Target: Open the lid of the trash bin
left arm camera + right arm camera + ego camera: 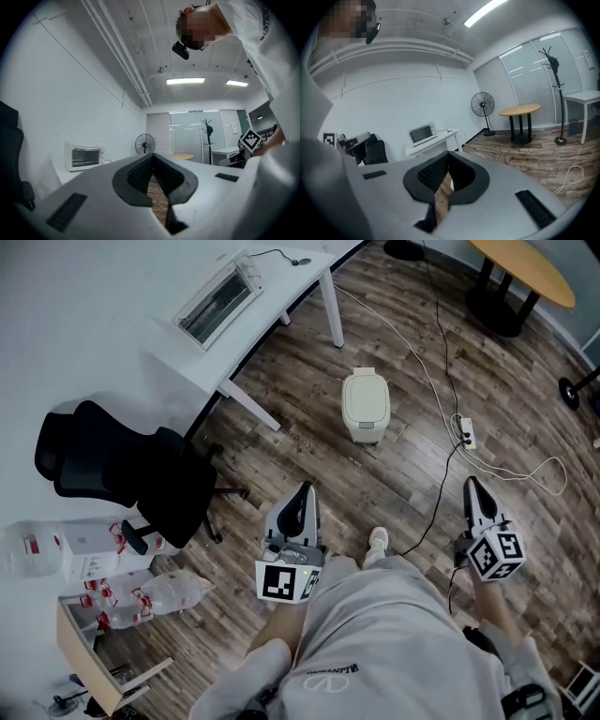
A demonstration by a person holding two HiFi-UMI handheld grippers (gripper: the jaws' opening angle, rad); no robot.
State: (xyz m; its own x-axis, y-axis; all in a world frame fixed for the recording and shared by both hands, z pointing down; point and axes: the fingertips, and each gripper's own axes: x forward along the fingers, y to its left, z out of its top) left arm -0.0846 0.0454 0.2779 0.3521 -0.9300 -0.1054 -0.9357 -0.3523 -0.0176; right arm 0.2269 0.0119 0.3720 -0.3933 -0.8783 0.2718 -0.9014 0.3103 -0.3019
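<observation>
The trash bin (pixel 366 404) stood on the wooden floor (pixel 394 484) with its lid (pixel 367 397) down flat. It was ahead of the left gripper (pixel 153 161) and a little to its right, and ahead of the right gripper (pixel 447 158) and off to its left, well apart from both. Each gripper's own view showed its jaws brought together at the tips, with only a thin slit lower down showing floor and nothing held in either. No contact had yet been made, so the step in hand looked like the approach. To do it well, the nearer left gripper would probably lead: close the gap, drop low, and come at the lid's near edge rather than its top. The closed tips could likely hook under the rim and lift, or part slightly to pinch it. The bin looked light, so a slow upward lift toward the far side, where a small tab suggested the hinge, would help keep it from sliding or tipping. A black cable (pixel 441 488) lay ahead and left of the right gripper, between it and the bin, and was worth stepping around.
</observation>
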